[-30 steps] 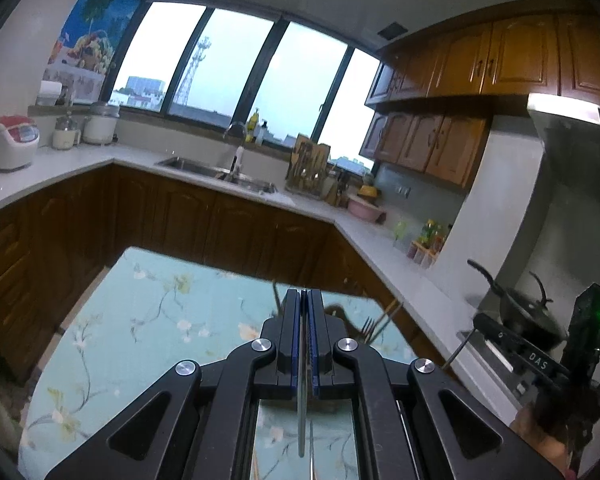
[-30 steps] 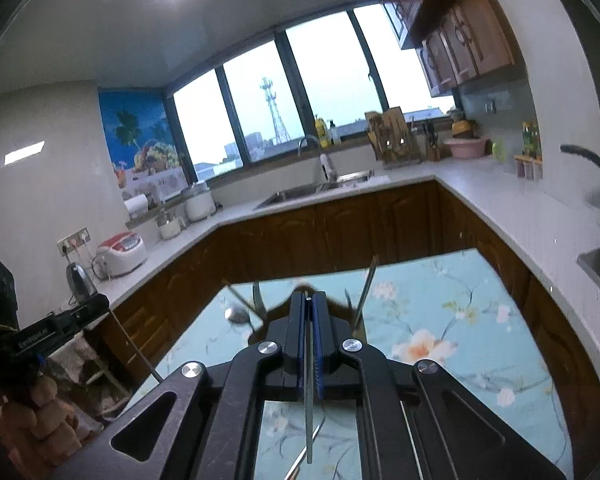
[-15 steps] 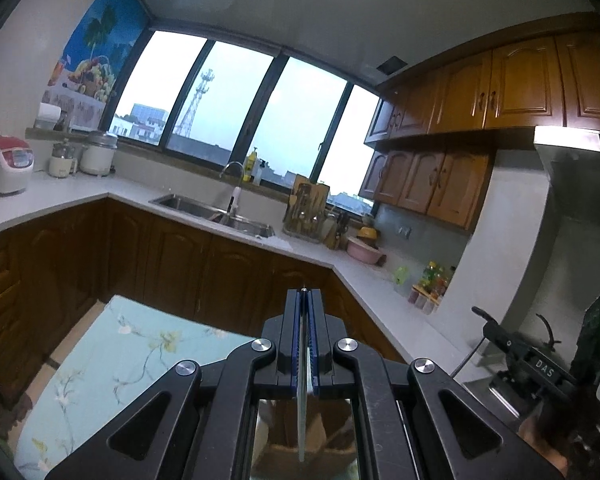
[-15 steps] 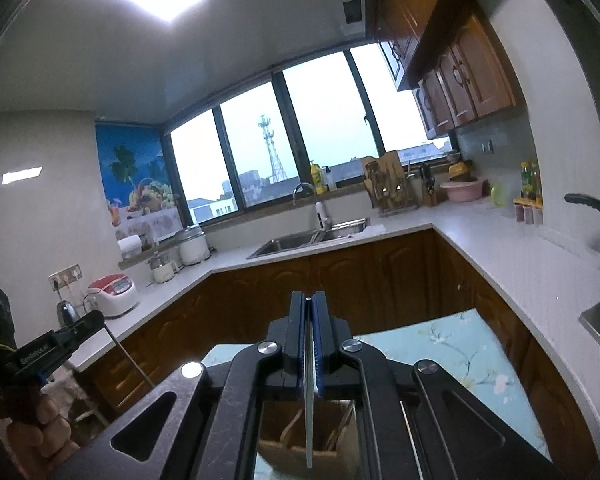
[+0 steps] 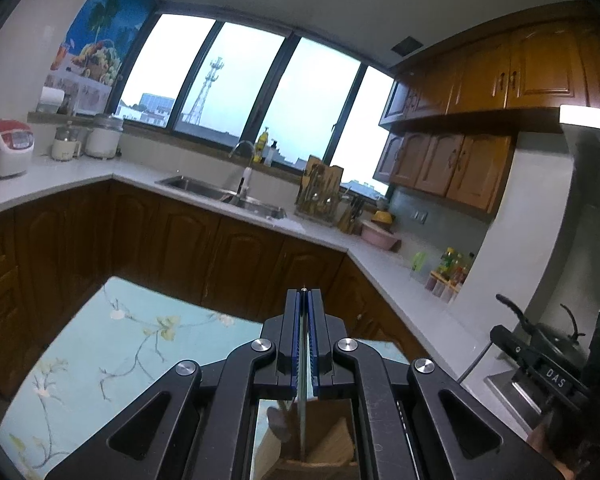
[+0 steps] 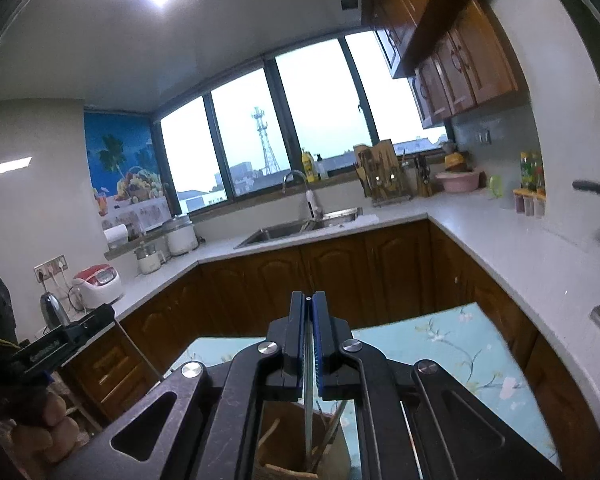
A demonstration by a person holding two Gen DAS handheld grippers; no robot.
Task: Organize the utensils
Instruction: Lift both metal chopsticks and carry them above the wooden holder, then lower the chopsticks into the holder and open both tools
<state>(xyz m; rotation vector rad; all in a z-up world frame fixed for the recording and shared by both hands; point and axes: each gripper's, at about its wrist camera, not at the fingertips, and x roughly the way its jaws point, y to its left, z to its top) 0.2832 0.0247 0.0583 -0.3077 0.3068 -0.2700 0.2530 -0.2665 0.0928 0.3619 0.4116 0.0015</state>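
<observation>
My left gripper (image 5: 303, 294) is shut on a thin metal utensil handle (image 5: 302, 408) that hangs down between its jaws into a wooden holder (image 5: 328, 452) below. My right gripper (image 6: 308, 300) is shut on another thin metal utensil handle (image 6: 309, 412), which reaches down into the same wooden holder (image 6: 284, 440), where other utensils stand. The utensils' working ends are hidden. Both grippers hang above the table with the floral cloth (image 5: 112, 352).
The other gripper and the hand holding it show at the right edge of the left wrist view (image 5: 552, 384) and at the left edge of the right wrist view (image 6: 48, 356). Wooden cabinets and a white counter with a sink (image 5: 224, 194) surround the table.
Both grippers tilted up and then slightly back down, staying shut on their utensils. The wooden holder has come into view beneath the jaws, and the utensil shafts now reach into it.
</observation>
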